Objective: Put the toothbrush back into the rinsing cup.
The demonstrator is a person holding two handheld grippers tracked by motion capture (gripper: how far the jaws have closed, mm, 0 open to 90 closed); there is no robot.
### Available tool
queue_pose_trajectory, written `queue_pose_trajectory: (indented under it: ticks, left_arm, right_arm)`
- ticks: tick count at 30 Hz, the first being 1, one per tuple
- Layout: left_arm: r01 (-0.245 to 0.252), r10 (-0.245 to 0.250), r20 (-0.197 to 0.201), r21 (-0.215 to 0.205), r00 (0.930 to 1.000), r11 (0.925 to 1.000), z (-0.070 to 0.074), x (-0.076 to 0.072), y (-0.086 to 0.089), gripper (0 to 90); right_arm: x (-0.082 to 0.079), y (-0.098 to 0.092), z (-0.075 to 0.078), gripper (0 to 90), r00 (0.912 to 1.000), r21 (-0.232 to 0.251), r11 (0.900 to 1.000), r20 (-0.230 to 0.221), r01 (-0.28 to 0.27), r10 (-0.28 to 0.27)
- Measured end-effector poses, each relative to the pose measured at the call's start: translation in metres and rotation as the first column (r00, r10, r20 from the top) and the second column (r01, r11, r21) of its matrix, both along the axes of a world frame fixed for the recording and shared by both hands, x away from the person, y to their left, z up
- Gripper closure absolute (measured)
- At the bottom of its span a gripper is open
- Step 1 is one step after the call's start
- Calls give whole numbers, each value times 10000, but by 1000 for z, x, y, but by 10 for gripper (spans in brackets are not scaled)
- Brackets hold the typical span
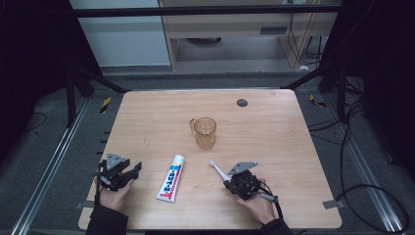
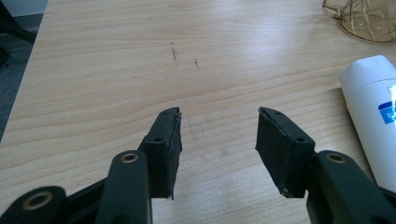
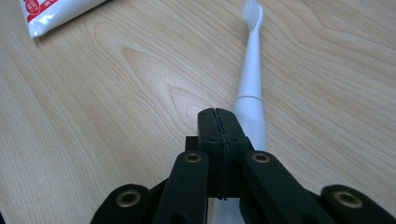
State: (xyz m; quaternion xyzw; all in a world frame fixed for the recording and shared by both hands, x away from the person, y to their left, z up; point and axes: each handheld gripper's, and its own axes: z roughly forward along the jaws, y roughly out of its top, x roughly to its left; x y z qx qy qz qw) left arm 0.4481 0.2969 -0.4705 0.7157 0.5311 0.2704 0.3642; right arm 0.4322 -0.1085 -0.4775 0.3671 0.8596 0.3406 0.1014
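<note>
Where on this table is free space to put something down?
The far half of the table behind the cup is bare, and so are the strips left and right of the cup. The near edge is crowded: left gripper, toothpaste tube, toothbrush, right gripper.

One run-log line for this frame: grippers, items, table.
left gripper: open, empty | right gripper: shut, beside toothbrush, not holding it | toothpaste: flat between grippers | cup: upright, mid-table

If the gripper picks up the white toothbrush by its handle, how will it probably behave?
The toothbrush looks stiff, so it should lift in one piece. Its handle seems round and smooth, so it may roll or slip between flat jaws. The thin neck probably makes it light. The right gripper is shut beside it.
</note>
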Motion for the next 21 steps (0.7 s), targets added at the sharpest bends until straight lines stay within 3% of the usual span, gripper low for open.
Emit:
queue_pose_trajectory:
  ticks: [21]
  left_arm:
    - [27, -27, 21, 28, 10000, 10000, 0, 0, -1, 490]
  right_arm:
    - [0, -6, -2, 900, 9998, -84, 9998, -8, 183, -183]
